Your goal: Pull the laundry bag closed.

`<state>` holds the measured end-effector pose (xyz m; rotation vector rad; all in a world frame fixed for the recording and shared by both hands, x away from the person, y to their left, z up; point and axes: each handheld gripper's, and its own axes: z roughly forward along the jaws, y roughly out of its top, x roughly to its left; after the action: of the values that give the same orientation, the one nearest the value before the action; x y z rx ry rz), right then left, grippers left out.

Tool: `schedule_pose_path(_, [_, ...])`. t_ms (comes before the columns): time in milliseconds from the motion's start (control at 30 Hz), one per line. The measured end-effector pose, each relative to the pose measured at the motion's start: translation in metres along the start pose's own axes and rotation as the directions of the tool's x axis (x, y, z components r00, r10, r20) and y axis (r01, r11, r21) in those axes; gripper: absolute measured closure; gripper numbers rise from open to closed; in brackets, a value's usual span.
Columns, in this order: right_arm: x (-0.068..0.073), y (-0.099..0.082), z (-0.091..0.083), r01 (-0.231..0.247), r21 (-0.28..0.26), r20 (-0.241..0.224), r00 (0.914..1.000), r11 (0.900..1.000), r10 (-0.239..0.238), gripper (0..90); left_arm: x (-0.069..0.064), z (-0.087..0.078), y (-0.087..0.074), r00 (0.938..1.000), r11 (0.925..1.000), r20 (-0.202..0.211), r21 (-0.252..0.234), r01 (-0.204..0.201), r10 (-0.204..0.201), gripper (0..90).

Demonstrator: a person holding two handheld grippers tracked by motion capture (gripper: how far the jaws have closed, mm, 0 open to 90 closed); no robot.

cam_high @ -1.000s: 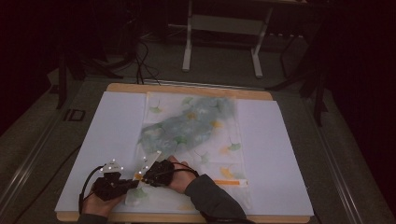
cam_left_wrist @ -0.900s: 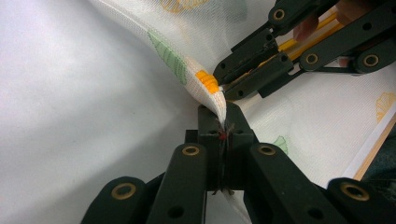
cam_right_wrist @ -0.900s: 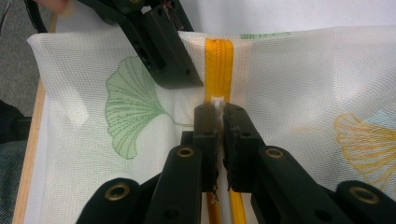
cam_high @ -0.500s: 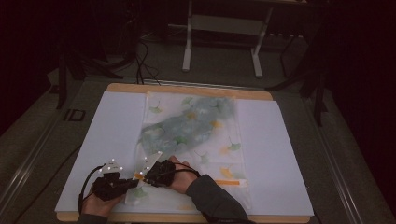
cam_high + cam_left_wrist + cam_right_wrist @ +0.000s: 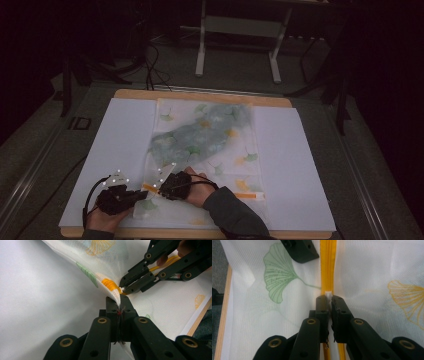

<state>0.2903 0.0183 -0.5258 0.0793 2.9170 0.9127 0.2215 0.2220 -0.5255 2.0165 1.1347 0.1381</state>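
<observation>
- The left claw (image 5: 119, 307) is clenched on the mesh bag's (image 5: 210, 145) corner, just left of the yellow zipper (image 5: 327, 262).
- The right claw (image 5: 327, 298) is grasping the zipper's white pull.
- Judging by this, both grips are set; drawing the zipper along remains, its state unclear.

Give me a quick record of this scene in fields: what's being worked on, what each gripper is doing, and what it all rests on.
item: white mesh bag printed with green and orange ginkgo leaves, lying flat
closure: yellow zipper along the near end
left gripper: shut on the mesh bag's corner, lifting it into a fold
right gripper: shut on the white zipper pull
spacing: the two grippers' tips sit close together
surface: white sheet on a wooden table
</observation>
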Motion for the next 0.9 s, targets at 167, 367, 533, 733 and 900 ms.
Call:
schedule_pose_path(167, [0.000, -0.002, -0.002, 0.000, 0.009, -0.001, 1.0000, 1.0000, 0.000, 84.6, -0.001, -0.001, 0.000, 1.0000, 1.0000, -0.002, -0.003, -0.006, 0.006, 88.3])
schedule_pose_path(367, [-0.001, -0.005, -0.005, 0.003, 0.020, 0.004, 1.0000, 0.9998, -0.004, 84.6, -0.001, -0.002, 0.000, 1.0000, 0.9999, -0.004, -0.010, -0.009, 0.009, 88.2])
schedule_pose_path(533, [-0.001, -0.006, -0.007, 0.006, 0.027, 0.009, 0.9999, 0.9996, -0.006, 84.6, -0.002, -0.002, 0.000, 0.9998, 0.9998, -0.012, -0.013, -0.018, 0.017, 88.2])
schedule_pose_path(733, [-0.001, -0.009, -0.009, 0.000, 0.025, 0.007, 1.0000, 0.9997, 0.000, 84.6, -0.003, -0.003, 0.001, 0.9997, 0.9997, -0.015, -0.018, -0.017, 0.017, 88.2])
schedule_pose_path(900, [-0.002, -0.012, -0.010, -0.002, 0.027, 0.012, 0.9999, 0.9996, 0.002, 84.6, -0.003, -0.004, 0.001, 0.9997, 0.9995, -0.014, -0.023, -0.020, 0.019, 88.2])
